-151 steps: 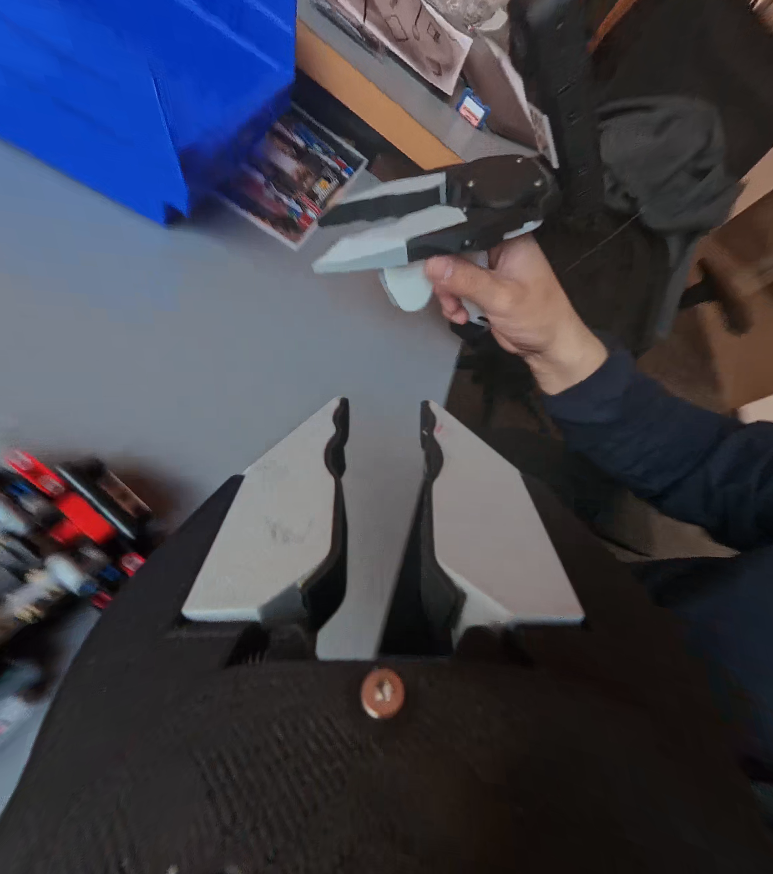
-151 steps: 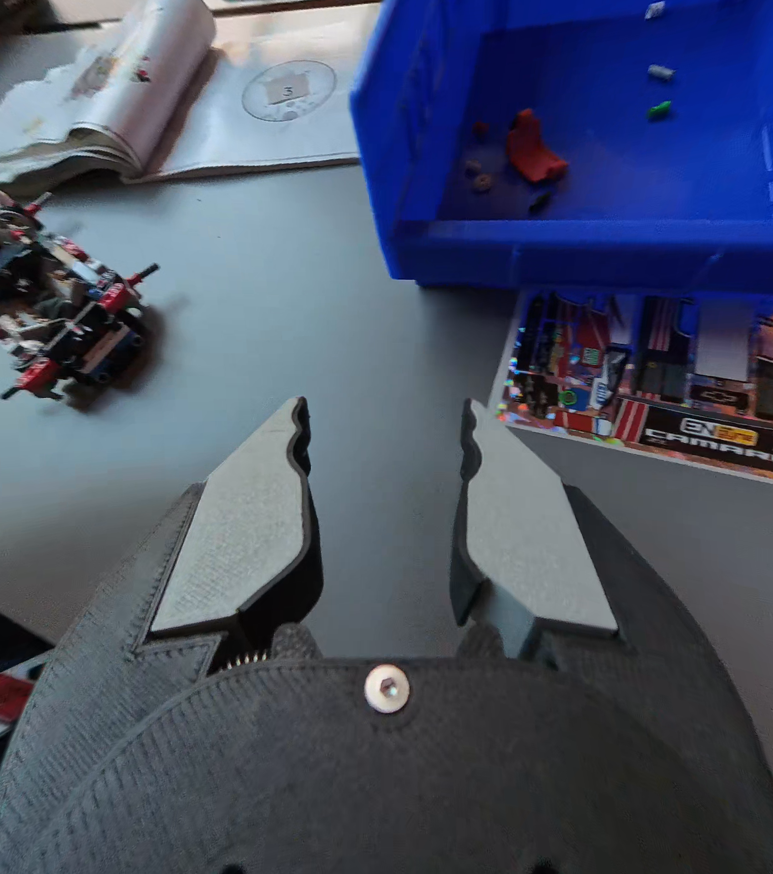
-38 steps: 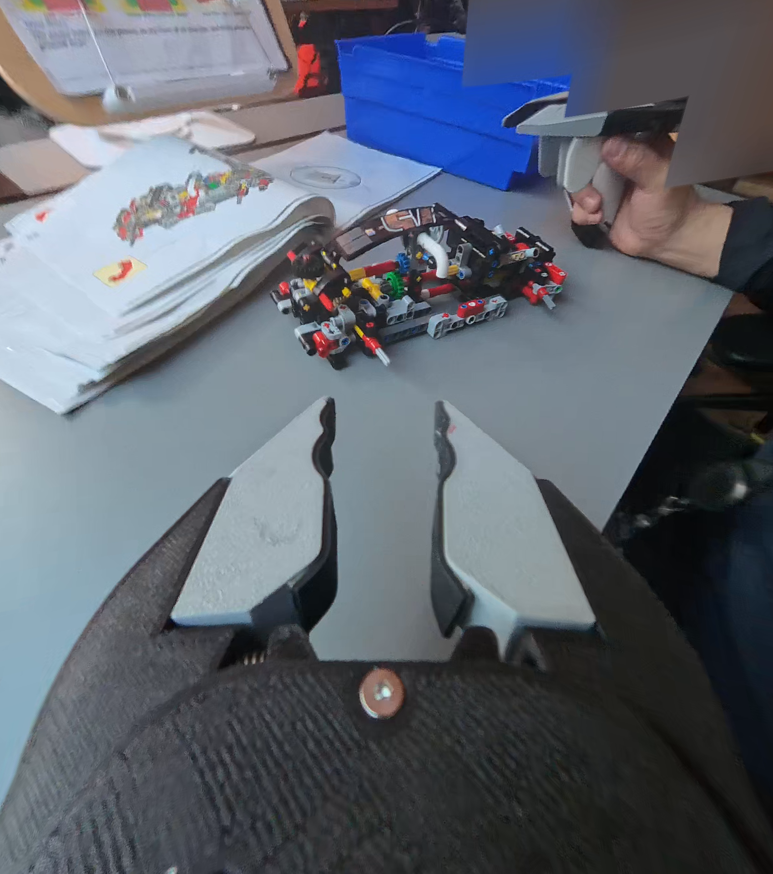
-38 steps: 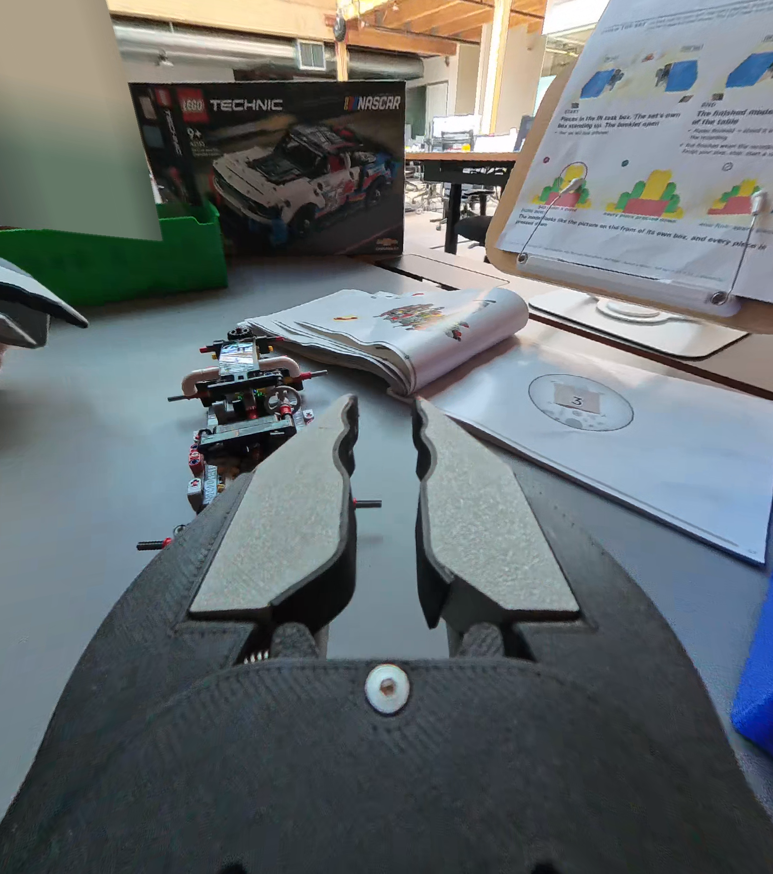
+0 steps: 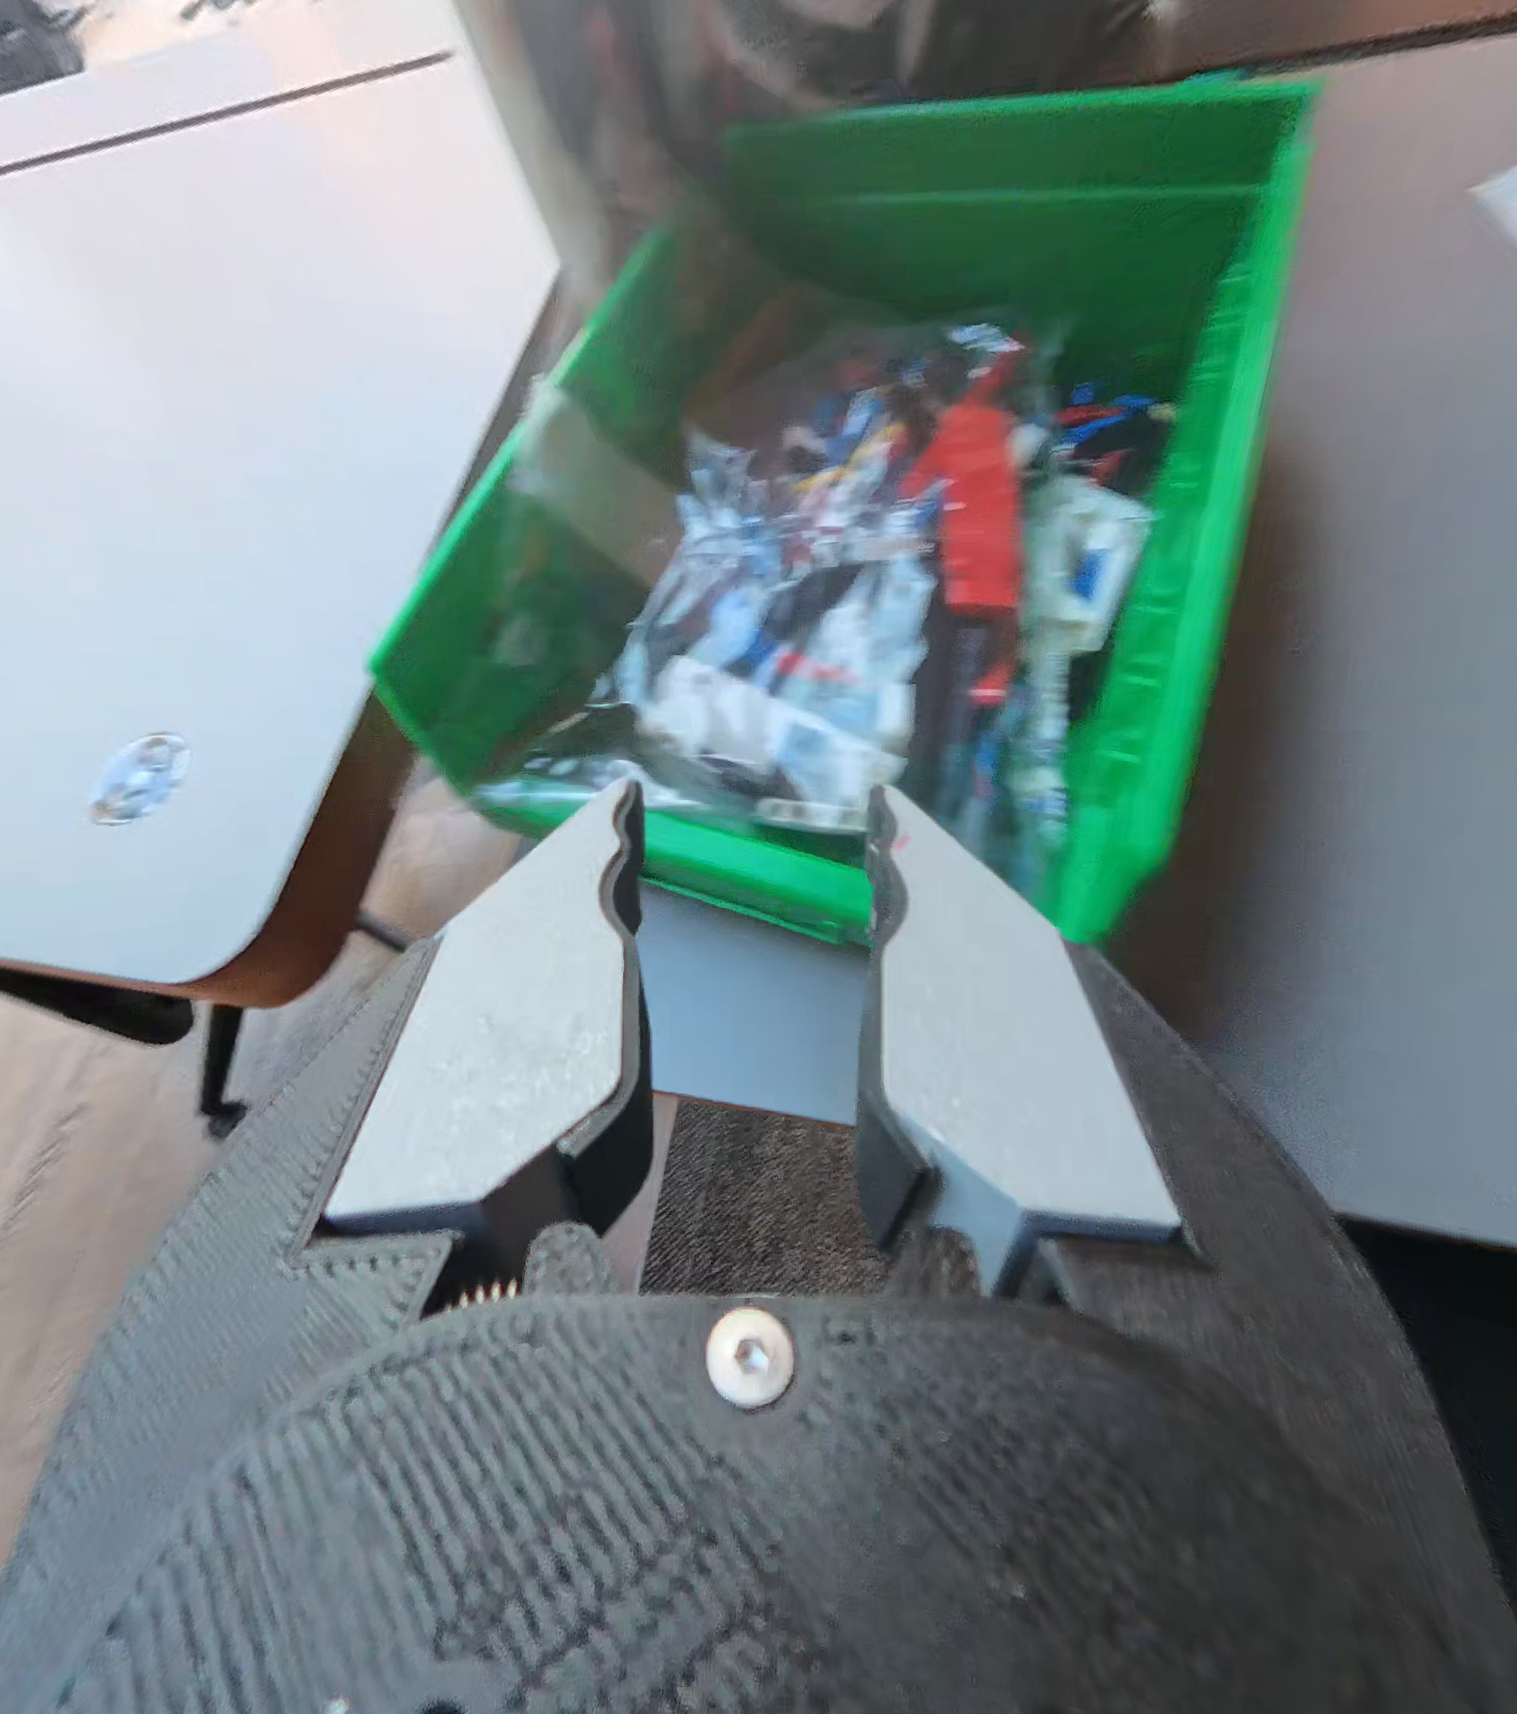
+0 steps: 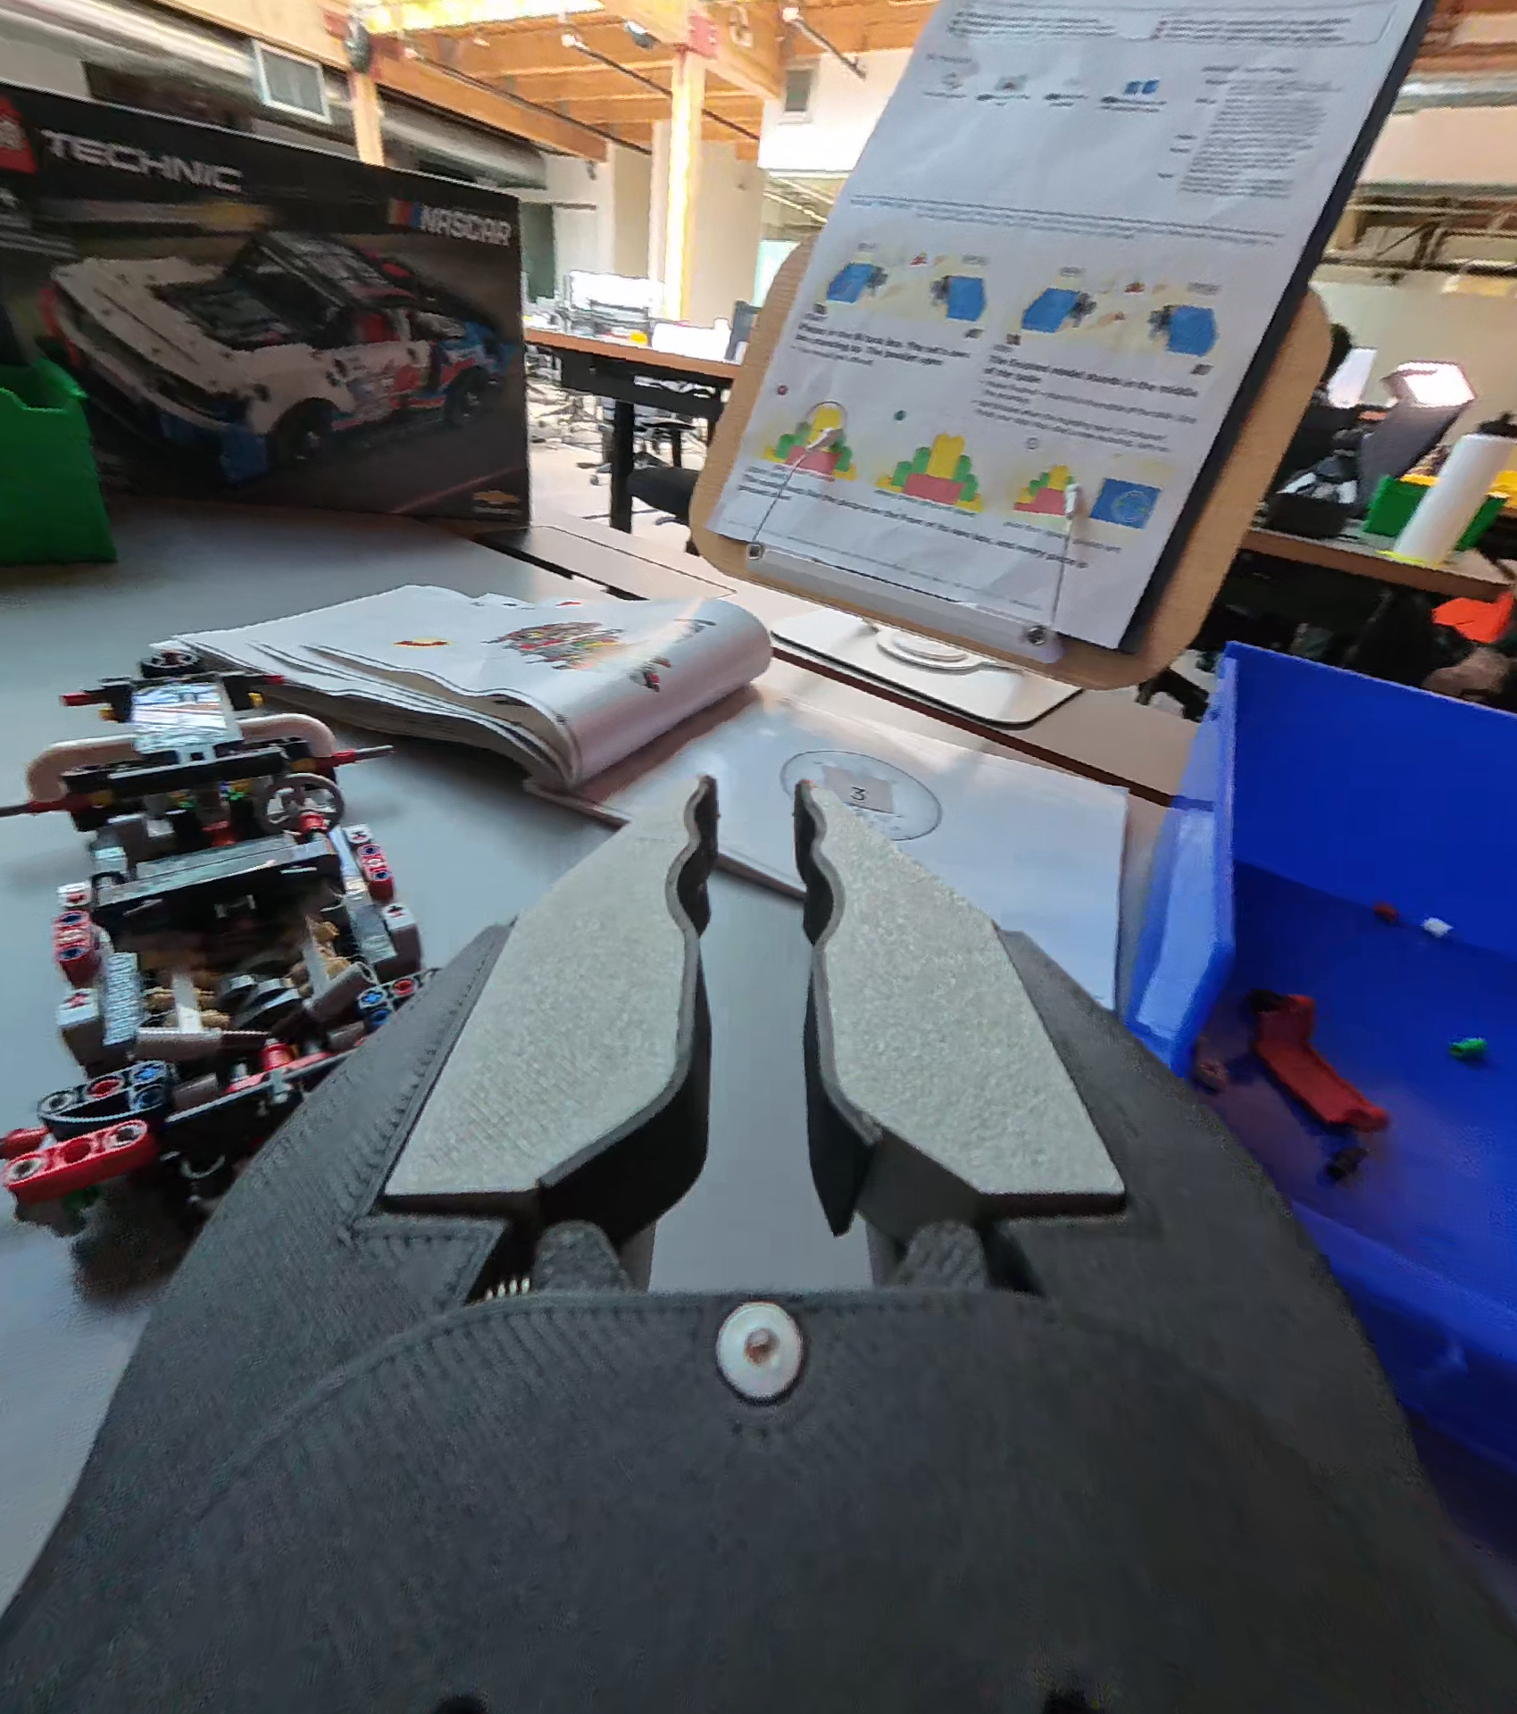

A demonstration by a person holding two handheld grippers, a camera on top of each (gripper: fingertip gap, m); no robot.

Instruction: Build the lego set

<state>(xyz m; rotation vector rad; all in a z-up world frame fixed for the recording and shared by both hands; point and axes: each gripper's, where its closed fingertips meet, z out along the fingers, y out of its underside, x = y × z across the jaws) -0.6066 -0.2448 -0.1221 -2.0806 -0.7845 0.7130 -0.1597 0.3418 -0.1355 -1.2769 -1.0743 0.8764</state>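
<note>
My left gripper [image 5: 752,835] is open and empty, above the near rim of a green bin [image 5: 1200,575] that holds clear bags of small building parts [image 5: 791,640]. The view is blurred. My right gripper [image 6: 752,807] is open with a narrow gap and holds nothing. It hovers over the grey table [image 6: 476,863] between a partly built toy car chassis [image 6: 198,918] on its left and a blue bin [image 6: 1422,1159] on its right. The blue bin holds a red part [image 6: 1311,1067] and a few tiny pieces.
An open instruction booklet [image 6: 532,668] and a white sheet [image 6: 995,835] lie ahead of the right gripper. A stand with a printed page [image 6: 1042,352] and a toy car box [image 6: 272,334] stand at the back. Another pale table [image 5: 161,482] lies left of the green bin. About 75 centimetres separates my left fingertips from my right.
My left gripper has swung away from the toy car to the green bin. My right gripper has shifted right, bringing the blue bin into view, and its jaws have narrowed slightly.
</note>
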